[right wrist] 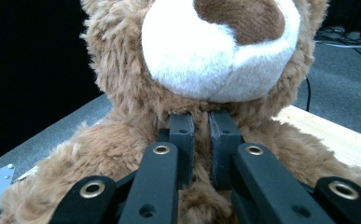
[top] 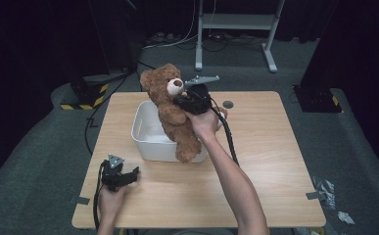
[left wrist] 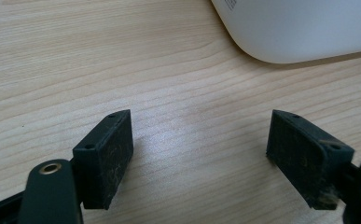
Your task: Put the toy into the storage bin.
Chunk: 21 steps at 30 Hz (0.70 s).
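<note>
A brown teddy bear [top: 170, 110] with a white muzzle hangs upright over the white tub [top: 143, 134], its feet at the tub's front right rim. My right gripper [top: 187, 100] is shut on the bear's chest fur just under the chin. In the right gripper view the two pads [right wrist: 200, 144] pinch a tuft of fur below the muzzle of the bear [right wrist: 215, 60]. My left gripper [top: 135, 172] rests on the table in front of the tub, open. In the left gripper view its fingertips [left wrist: 106, 156] stand wide apart over bare wood, with the tub's corner [left wrist: 299, 32] beyond.
The wooden table [top: 275, 156] has a round dark grommet [top: 227, 104] near its far edge. A white metal stand [top: 236, 29] and cables lie on the floor behind. Black curtains close off the sides.
</note>
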Tool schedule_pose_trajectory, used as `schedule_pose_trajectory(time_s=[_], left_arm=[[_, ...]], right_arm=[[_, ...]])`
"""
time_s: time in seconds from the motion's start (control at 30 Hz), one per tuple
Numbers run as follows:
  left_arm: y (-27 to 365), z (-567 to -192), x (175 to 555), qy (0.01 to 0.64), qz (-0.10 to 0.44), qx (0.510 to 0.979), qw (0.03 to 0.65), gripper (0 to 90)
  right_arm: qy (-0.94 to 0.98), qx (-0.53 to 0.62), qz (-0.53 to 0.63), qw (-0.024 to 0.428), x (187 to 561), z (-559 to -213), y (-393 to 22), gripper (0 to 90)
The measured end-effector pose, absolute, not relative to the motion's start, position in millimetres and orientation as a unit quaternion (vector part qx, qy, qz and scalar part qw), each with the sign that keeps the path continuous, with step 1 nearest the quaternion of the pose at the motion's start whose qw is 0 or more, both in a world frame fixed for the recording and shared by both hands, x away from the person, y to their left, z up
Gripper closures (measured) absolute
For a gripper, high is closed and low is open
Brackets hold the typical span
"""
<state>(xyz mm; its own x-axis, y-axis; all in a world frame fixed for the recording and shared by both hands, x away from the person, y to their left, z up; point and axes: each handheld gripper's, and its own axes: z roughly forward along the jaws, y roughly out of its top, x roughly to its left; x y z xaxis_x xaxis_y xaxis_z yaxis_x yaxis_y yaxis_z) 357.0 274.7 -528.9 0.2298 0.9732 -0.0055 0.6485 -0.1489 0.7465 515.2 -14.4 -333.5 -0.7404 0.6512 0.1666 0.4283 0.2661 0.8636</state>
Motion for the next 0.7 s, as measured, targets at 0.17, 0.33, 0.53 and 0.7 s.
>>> schedule_pose_trajectory(time_s=[0.17,0.33,0.53,0.7], left_arm=[[275,-529,357,0.567,0.252,0.715,0.322,22.6],[275,-529,357,0.567,0.252,0.715,0.322,22.6],[275,-529,357,0.567,0.252,0.715,0.322,22.5],[275,-529,357,0.567,0.252,0.715,0.322,22.5]], right_arm=[[0.791,0.341,0.496,0.109,516,-333,-14,82.5],[0.791,0.344,0.494,0.104,517,-338,-12,82.5],[0.791,0.348,0.493,0.098,517,-340,-11,82.5],[0.796,0.353,0.484,0.089,521,-345,-9,82.4]])
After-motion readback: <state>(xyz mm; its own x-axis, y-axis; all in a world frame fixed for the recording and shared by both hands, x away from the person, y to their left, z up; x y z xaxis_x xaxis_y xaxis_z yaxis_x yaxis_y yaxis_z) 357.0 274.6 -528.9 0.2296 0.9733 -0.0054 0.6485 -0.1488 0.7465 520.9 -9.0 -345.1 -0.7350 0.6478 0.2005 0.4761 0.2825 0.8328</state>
